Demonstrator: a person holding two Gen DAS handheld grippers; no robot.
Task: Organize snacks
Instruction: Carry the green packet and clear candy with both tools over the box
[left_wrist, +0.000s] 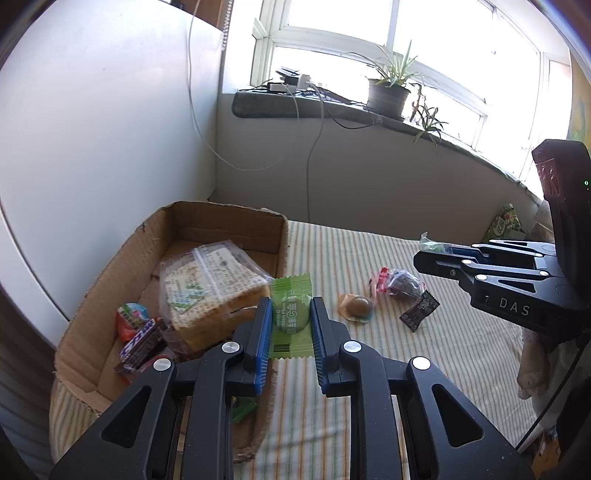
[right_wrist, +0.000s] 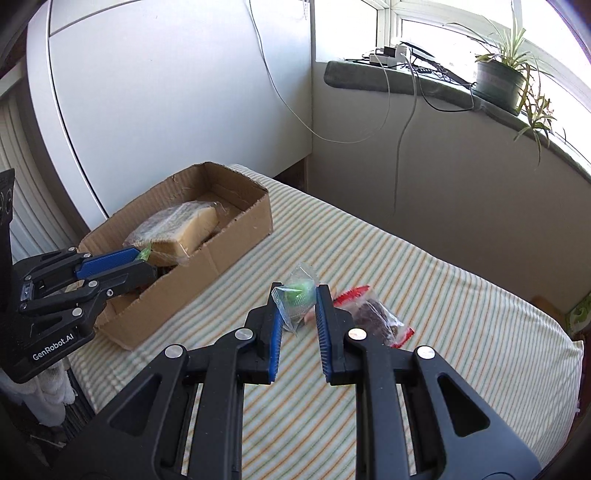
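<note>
My left gripper (left_wrist: 291, 314) is shut on a green plum-candy packet (left_wrist: 290, 302) and holds it above the near right rim of the cardboard box (left_wrist: 229, 221). The box holds a wrapped bread slice (left_wrist: 207, 291), a dark chocolate bar (left_wrist: 142, 341) and a red jelly cup (left_wrist: 131, 319). My right gripper (right_wrist: 298, 301) is shut on a clear wrapper with a green candy (right_wrist: 297, 295), above the striped cloth (right_wrist: 461, 314). On the cloth lie a red-edged dark snack bag (left_wrist: 400, 282), a brown round candy (left_wrist: 356, 308) and a small black packet (left_wrist: 419, 312).
A white cabinet (left_wrist: 92, 147) stands behind the box. A windowsill (left_wrist: 332, 107) carries potted plants (left_wrist: 388, 94), chargers and hanging cables. A green snack bag (left_wrist: 504, 223) lies at the cloth's far right edge.
</note>
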